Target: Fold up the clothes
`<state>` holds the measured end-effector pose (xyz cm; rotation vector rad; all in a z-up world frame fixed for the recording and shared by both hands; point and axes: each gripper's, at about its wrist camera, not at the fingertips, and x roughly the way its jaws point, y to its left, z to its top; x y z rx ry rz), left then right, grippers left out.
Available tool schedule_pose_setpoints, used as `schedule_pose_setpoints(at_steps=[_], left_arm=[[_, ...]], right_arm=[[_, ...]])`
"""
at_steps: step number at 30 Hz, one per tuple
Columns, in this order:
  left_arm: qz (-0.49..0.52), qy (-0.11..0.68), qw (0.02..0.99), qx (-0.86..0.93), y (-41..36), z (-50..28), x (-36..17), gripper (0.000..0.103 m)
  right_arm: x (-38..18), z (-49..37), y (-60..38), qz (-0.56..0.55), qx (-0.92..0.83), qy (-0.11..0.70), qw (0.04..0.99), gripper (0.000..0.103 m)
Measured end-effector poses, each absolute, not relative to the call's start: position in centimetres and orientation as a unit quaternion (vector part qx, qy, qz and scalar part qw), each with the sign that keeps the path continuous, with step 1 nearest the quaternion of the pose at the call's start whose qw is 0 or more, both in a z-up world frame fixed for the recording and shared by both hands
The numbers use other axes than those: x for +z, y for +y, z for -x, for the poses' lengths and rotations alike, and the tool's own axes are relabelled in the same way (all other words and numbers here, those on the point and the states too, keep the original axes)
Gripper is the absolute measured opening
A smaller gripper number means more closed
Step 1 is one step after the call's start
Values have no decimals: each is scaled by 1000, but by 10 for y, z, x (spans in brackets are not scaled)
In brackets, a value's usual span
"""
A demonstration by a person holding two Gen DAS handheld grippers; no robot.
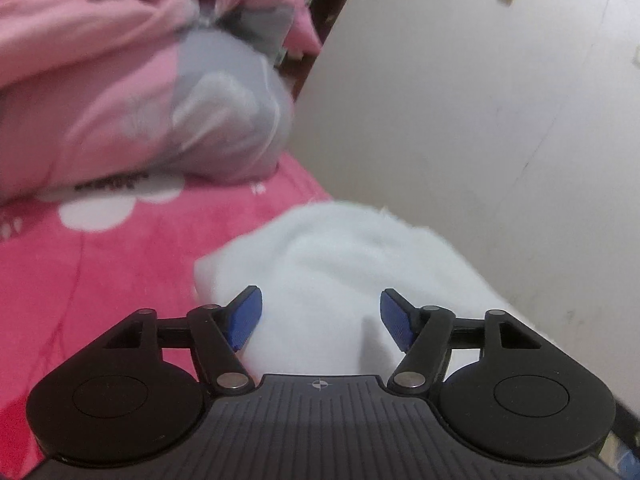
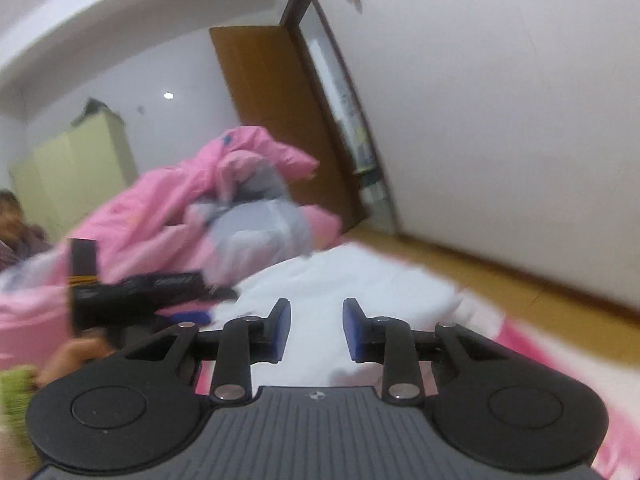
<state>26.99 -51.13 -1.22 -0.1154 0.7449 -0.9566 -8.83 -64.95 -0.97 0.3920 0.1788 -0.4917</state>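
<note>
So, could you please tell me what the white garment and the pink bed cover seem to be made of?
The white garment looks like a fluffy, matte fleece or plush: its edge is fuzzy with fine fibres, though blur leaves this open. The pink bed cover seems a soft, short-pile plush with a slight sheen, printed with white shapes.

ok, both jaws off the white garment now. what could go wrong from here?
1. The white garment lies near the bed's edge by the wall; it might slide off.
2. The pink clothes pile sits close; a regrasp could snag it.
3. The left hand-held gripper and right hand-held gripper stand open, so the fold may relax.
</note>
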Motion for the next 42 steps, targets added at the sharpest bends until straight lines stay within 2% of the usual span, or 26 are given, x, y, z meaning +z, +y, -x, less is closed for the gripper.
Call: schedule_pose_setpoints(at_steps=[6, 8, 13, 15, 19, 27, 31, 32, 42], left_arm=[[69, 353, 824, -439, -510, -279, -26, 70], [79, 343, 826, -440, -506, -280, -19, 72], [112, 361, 819, -433, -523, -290, -14, 85], [101, 391, 816, -414, -535, -292, -21, 85], [104, 389, 826, -394, -519, -282, -11, 84], [117, 324, 820, -457, -405, -226, 98, 86], [90, 284, 817, -493, -324, -155, 156, 98], [82, 269, 818, -502, -300, -136, 168, 99], [29, 216, 851, -478, -98, 6, 233, 102]], right_arm=[[-56, 58, -705, -225, -299, 157, 914, 20], [-48, 67, -704, -230, -290, 136, 919, 20], [-22, 69, -703, -213, -284, 91, 931, 20], [-25, 58, -712, -227, -286, 104, 925, 20], [-48, 41, -731, -258, -308, 154, 903, 20], [31, 125, -641, -171, -280, 50, 943, 22], [68, 180, -587, -158, -239, 5, 958, 22], [75, 191, -572, -156, -224, -4, 962, 22], [131, 258, -445, -138, -48, -61, 987, 24]])
